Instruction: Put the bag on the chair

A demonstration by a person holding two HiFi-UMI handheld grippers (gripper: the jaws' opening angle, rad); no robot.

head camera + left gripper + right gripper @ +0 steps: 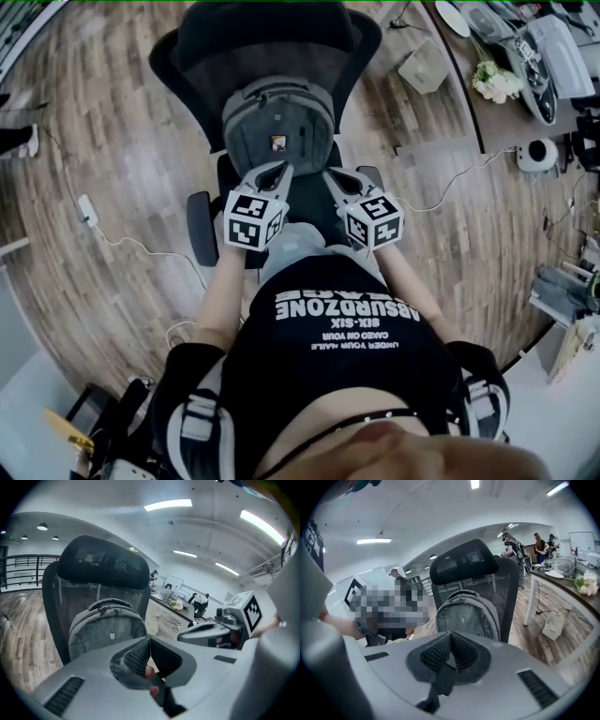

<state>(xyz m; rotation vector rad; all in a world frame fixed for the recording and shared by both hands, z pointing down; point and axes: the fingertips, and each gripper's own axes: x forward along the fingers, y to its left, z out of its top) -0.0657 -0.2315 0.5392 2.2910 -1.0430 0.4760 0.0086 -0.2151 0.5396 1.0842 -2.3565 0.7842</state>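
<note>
Both the left claw (277, 173) and the right claw (336, 178) are closed with nothing between their jaws. They are held side by side and point at the bag (278, 127), near its lower front but apart from it. The grey bag stands upright on the black mesh chair (272, 37), its back against the backrest (508, 588). Wood floor (112, 141) lies all round the chair.

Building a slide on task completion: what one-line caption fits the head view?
Grey backpack upright on the black office chair, left gripper and right gripper shut near its base.
</note>
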